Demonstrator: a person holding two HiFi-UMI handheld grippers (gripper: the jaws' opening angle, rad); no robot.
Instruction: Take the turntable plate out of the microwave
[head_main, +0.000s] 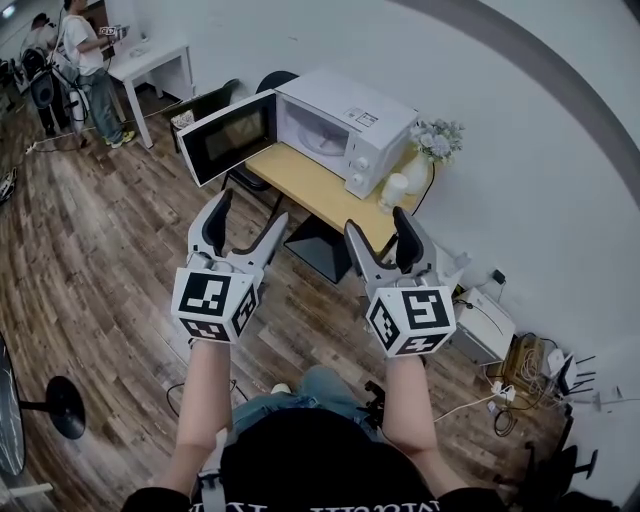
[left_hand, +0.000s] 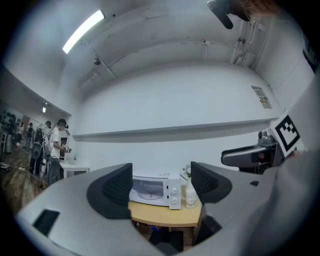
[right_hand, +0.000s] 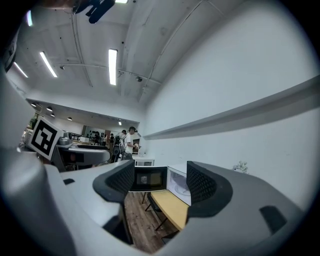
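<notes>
On the far end of the table (head_main: 300, 182), the microwave (head_main: 352, 108) stands with door (head_main: 228, 137) open, the turntable plate (head_main: 322, 141) lying inside. Left gripper (head_main: 254, 208) and right gripper (head_main: 375, 221), well apart from it: jaws spread wide, holding nothing.

This looks like an open-plan office or test lab, not a home. It has a brown wood-plank floor (head_main: 90, 250), bare white walls (head_main: 520, 150) and long ceiling strip lights (right_hand: 112, 65) beside exposed pipes (right_hand: 75, 35). A boxy white microwave (head_main: 340, 125) sits on a small pale wooden desk (head_main: 300, 190) (flower vase (head_main: 425, 150) alongside). Loose cables (head_main: 500, 392) trail by the wall, and people (head_main: 85, 50) stand at a plain white desk (head_main: 150, 60) far off.
</notes>
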